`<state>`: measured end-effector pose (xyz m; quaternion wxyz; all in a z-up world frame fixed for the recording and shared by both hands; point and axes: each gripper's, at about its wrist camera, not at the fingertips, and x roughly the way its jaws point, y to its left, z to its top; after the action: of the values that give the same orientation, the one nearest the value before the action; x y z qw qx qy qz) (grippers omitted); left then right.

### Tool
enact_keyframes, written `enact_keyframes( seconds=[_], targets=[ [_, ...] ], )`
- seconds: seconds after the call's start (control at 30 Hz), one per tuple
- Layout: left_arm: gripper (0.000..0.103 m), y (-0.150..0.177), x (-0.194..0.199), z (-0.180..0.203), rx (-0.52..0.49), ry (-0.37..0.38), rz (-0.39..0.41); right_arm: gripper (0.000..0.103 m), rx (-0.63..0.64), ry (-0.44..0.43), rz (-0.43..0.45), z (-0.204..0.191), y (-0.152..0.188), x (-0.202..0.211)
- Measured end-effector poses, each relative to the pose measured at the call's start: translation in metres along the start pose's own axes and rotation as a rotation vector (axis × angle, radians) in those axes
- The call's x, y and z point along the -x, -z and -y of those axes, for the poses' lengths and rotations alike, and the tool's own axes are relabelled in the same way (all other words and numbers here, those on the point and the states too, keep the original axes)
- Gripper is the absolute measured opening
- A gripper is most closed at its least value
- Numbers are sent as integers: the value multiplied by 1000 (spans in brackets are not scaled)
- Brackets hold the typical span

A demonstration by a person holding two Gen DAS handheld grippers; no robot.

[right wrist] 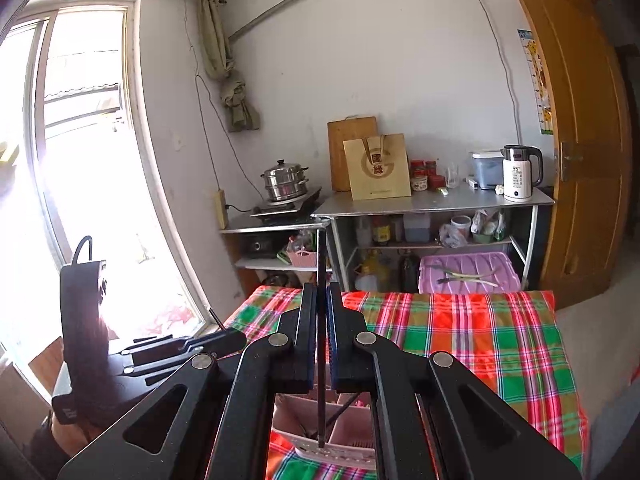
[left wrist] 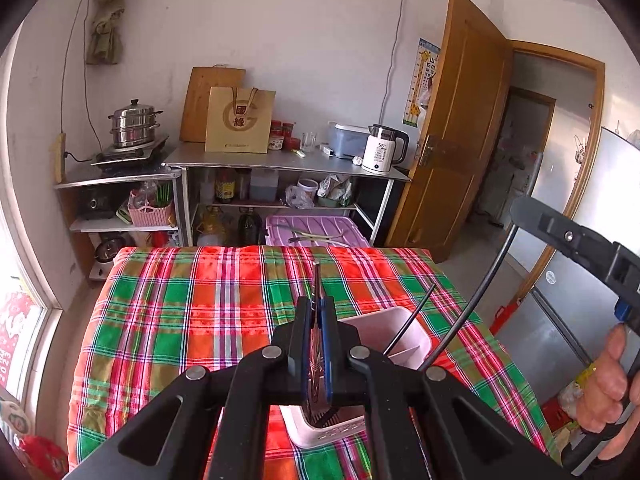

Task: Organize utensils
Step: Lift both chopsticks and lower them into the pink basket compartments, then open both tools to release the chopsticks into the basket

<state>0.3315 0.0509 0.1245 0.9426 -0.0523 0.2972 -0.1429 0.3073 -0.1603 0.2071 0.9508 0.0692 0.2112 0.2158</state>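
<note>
The left gripper is clamped on a thin, flat dark utensil whose kind cannot be made out. The right gripper is closed on a slim black stick, its lower end hanging over the pale pink divided plastic holder. The holder is largely hidden behind both tools and stands on the red-and-green plaid cloth. A hand is seen only in the left view, the bright window only in the right.
</note>
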Motion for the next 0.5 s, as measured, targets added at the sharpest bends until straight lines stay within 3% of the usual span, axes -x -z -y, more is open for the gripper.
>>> enact_keyframes(
  seconds=[0.17,0.5],
  targets=[
    [4,4,-6,-3,2,9,-11,5,-3,5,-19,0,9,-11],
    [4,28,-34,-7,5,11,-88,5,-48,8,-151,16,55,-53]
  ],
)
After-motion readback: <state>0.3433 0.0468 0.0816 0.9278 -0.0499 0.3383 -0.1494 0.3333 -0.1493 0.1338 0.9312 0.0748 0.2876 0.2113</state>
